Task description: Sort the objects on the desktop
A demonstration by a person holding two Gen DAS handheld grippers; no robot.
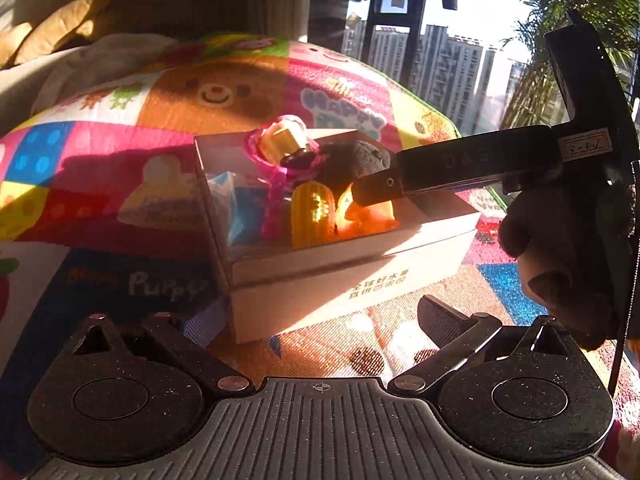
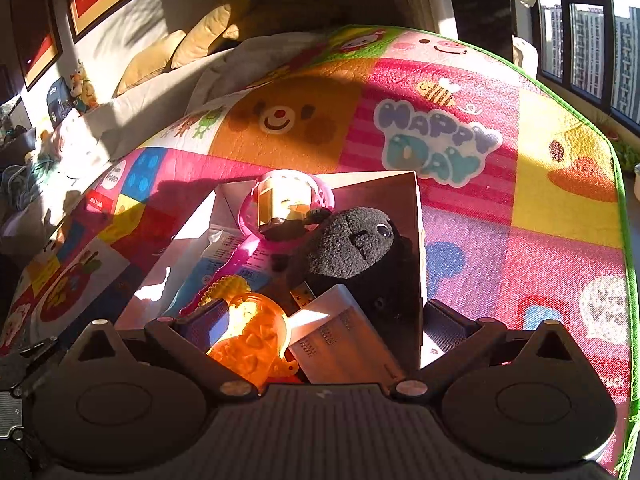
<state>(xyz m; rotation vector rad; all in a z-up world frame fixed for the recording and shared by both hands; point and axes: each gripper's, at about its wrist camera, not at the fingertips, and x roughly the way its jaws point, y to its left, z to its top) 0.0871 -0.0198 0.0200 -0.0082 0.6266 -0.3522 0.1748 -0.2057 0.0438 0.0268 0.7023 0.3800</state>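
A white cardboard box [image 1: 320, 276] stands on the colourful play mat and holds several toys. A black plush toy [image 2: 352, 248] lies at its right, behind a flat white pack [image 2: 344, 340]. A pink ring with a gold piece [image 2: 286, 200] rests at the back. An orange toy [image 2: 256, 336] and a yellow ridged toy [image 1: 312, 212] lie in front. My right gripper [image 2: 324, 320] is open above the orange toy and the white pack, pressing on neither. In the left wrist view one of its fingers [image 1: 376, 192] reaches over the box. My left gripper [image 1: 316, 320] is open before the box front, holding nothing.
The play mat [image 2: 520, 200] spreads around the box, green-edged at the right by the windows. A sofa with yellow cushions [image 2: 200, 40] and a pale blanket lies behind. Small toys and clutter sit at the far left. A dark-gloved hand [image 1: 560, 260] holds the right gripper.
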